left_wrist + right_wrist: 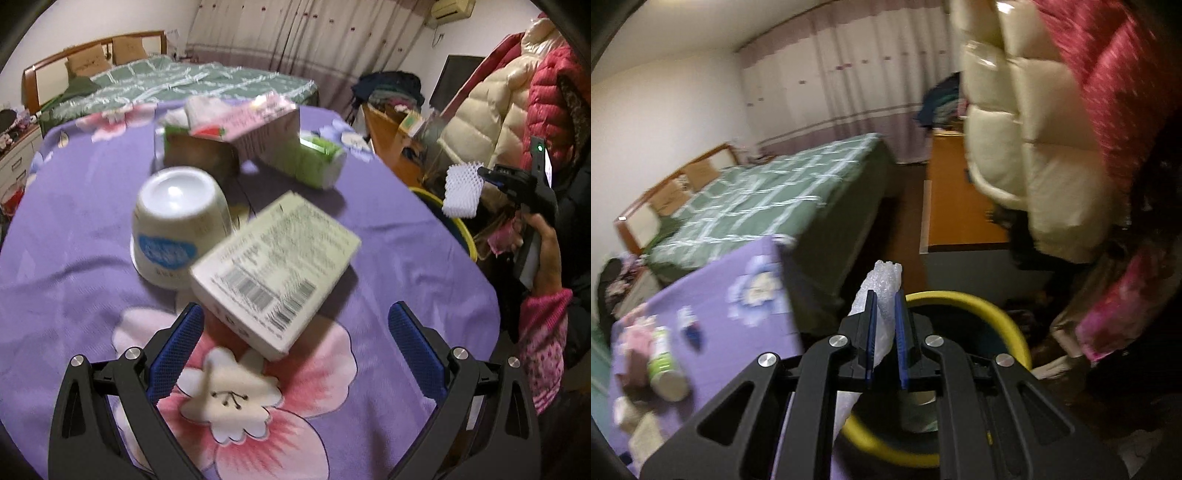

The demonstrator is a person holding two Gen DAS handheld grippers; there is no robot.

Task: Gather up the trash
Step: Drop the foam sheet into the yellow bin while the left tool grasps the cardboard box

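Purple floral tablecloth (85,206), green-quilted bed (192,79) behind, curtains (295,37).

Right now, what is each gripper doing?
Left gripper: open, empty, near the white box.
Right gripper: shut on white foam netting, above the yellow bin.

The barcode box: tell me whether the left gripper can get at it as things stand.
Probably yes. The left gripper is open, the barcode box lies just ahead of its fingers with nothing between, though the upturned cup crowds one side.

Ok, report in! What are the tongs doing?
Left tongs open by barcoded white cardboard box. Right tongs shut on white foam netting, over yellow-rimmed bin. Nothing blocking.
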